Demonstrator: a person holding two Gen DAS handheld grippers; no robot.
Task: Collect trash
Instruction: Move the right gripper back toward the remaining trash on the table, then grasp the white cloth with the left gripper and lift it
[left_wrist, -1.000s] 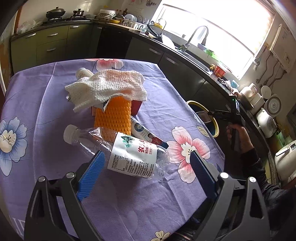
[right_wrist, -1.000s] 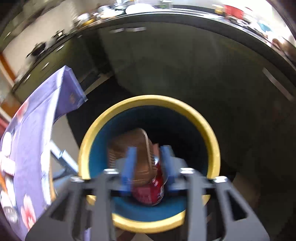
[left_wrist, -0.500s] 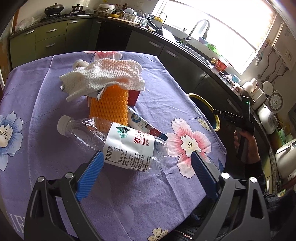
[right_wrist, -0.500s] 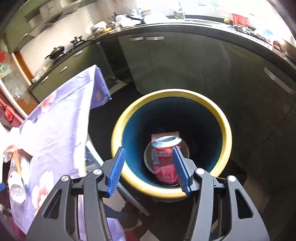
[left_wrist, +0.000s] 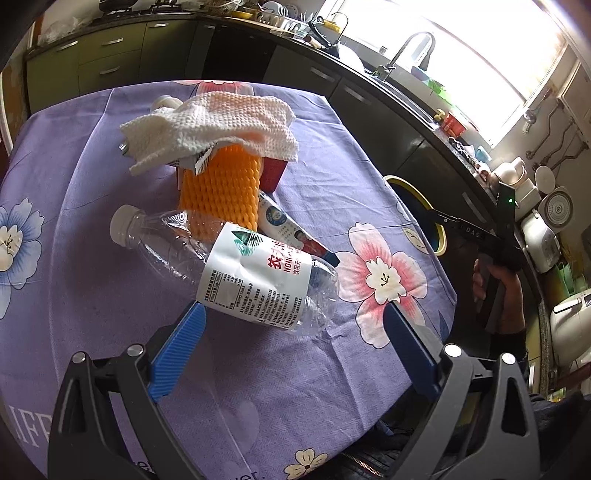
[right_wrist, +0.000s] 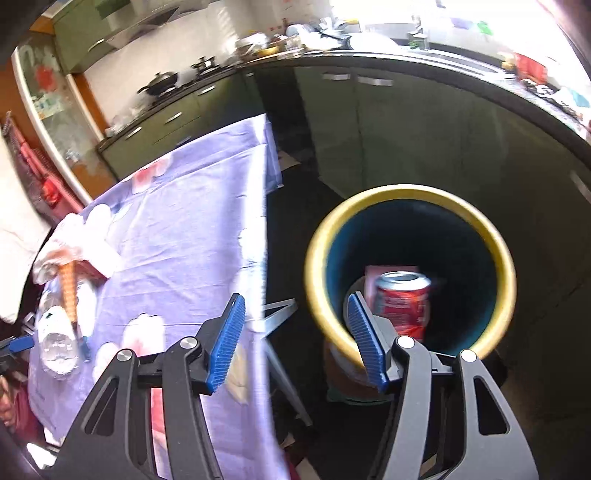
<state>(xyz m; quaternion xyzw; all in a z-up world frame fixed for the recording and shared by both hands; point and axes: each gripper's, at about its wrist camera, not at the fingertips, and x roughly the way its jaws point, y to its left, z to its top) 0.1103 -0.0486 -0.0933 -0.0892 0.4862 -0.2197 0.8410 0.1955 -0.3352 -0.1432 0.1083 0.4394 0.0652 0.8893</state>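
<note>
Meanwhile the left gripper (left_wrist: 291, 350) hovers low over the surface (left_wrist: 92, 295), its blue fingers (left_wrist: 177, 354) spread wide and grasping nothing; a crushed clear plastic bottle (left_wrist: 236, 273) with a white cap and a white label lies on its side just beyond the fingertips, between them in the view but not touched by either. Behind the bottle an orange foam net (left_wrist: 221, 184) leans against a red box (left_wrist: 273, 173); a white paper towel (left_wrist: 214, 129) is draped over both; a small white tube (left_wrist: 291, 232) lies beside the net, partly tucked under the bottle. All of this rests on a purple flowered cloth covering the surface. Off the right edge of the surface stands a bin (left_wrist: 436, 229) with a yellow rim, only partly visible from the left wrist; the right gripper (left_wrist: 465, 229) is held out above it by a hand (left_wrist: 495, 288).

From the right wrist, the right gripper (right_wrist: 295, 339) has its fingers (right_wrist: 225, 339) released and apart, empty; the view is blurred. One finger overlaps the near rim of the bin (right_wrist: 410, 195); inside the dark blue interior a red can (right_wrist: 402, 302) stands upright at the bottom, in front of a pinkish carton (right_wrist: 373, 273). To the left the clothed surface (right_wrist: 184, 221) shows the bottle (right_wrist: 55, 332) and net (right_wrist: 68, 291) at its far side.
</note>
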